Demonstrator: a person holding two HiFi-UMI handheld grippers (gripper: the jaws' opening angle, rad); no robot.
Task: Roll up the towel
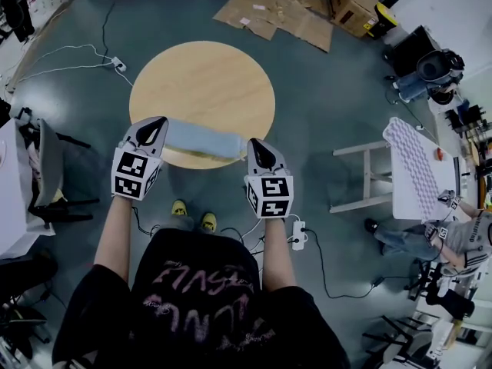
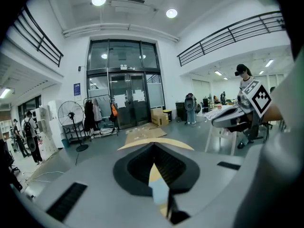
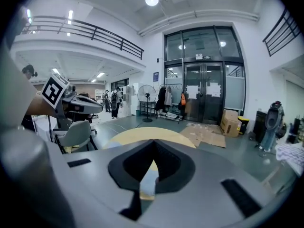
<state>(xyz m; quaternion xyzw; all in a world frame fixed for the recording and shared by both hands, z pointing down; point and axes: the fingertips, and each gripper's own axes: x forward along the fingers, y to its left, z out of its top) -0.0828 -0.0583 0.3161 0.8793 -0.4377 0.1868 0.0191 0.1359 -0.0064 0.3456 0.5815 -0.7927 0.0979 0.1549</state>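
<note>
Left gripper [image 1: 156, 127] and right gripper [image 1: 255, 146] are each clamped shut on one end of the single pale blue towel [image 1: 204, 138]. It is stretched between them over the near rim of the round light-wood table [image 1: 201, 75]; contact with the top is unclear.

Around:
- flattened brown cardboard sheets [image 1: 273, 10] and one brown cardboard box [image 1: 355, 2] lie beyond
- one white power strip [image 1: 298, 235] by two yellow shoes [image 1: 179, 206]

Pink print on the black T-shirt [image 1: 200, 298] is unreadable.
</note>
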